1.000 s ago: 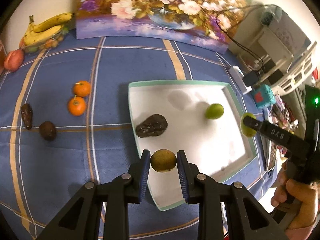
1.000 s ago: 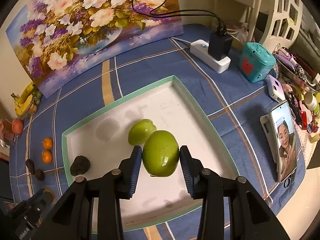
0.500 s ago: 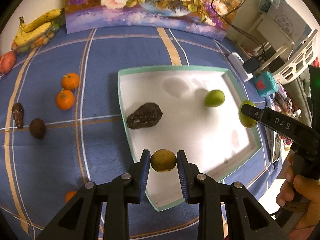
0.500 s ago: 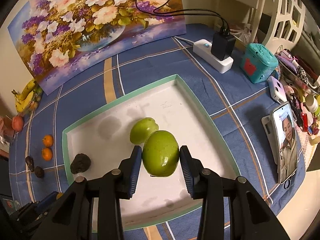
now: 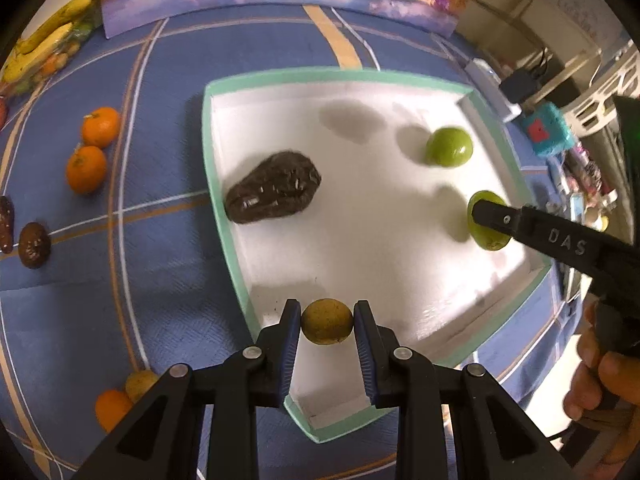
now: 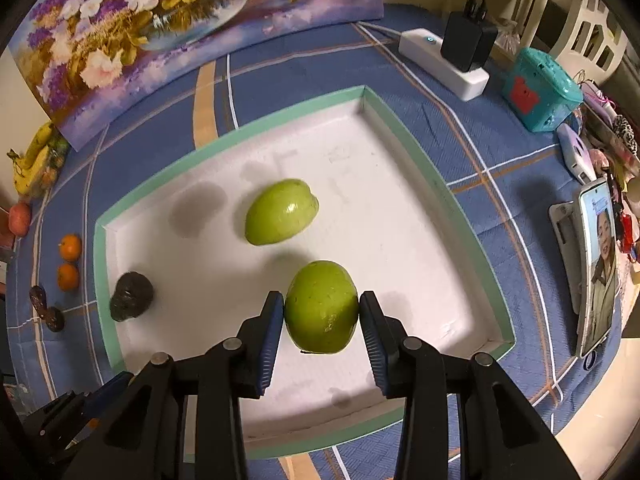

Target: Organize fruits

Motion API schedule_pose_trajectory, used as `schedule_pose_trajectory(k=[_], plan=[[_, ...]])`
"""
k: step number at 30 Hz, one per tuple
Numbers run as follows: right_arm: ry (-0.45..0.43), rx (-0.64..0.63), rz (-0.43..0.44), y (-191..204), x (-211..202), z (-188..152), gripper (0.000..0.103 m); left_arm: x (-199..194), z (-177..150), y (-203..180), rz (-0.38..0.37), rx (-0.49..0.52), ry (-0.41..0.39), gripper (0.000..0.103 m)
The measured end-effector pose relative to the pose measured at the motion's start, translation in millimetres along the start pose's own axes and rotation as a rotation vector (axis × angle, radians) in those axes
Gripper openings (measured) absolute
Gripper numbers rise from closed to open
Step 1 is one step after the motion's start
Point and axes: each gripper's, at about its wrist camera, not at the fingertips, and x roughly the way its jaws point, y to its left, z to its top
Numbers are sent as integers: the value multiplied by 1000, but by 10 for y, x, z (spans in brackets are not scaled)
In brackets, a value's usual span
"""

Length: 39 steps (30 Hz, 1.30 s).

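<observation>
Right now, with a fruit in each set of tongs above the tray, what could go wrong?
1. The green fruit in the right tongs could roll into the other green fruit once released.
2. The small yellowish fruit in the left tongs hangs close to the tray's rim and could catch it or land outside.

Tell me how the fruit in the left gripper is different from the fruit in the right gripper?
The fruit in the left gripper is small, round and dull yellow-brown. The fruit in the right gripper is bigger, egg-shaped and shiny green. Both are pinched between gripper pads above the white tray.
</observation>
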Motion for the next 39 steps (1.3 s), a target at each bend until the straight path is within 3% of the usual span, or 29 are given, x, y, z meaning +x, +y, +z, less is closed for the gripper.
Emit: schedule_pose_trajectory(k=[21,27,39], plan=[[25,-12,-12,-3,85,-18,41,62,40,-62,29,10,18,30],[-11,-15,-22,1,-36,1,41,-26,58,-84,24,17,11,30],[-135,-38,2,96,-471,77,41,-405,119,-108,-6,26,-91,30]])
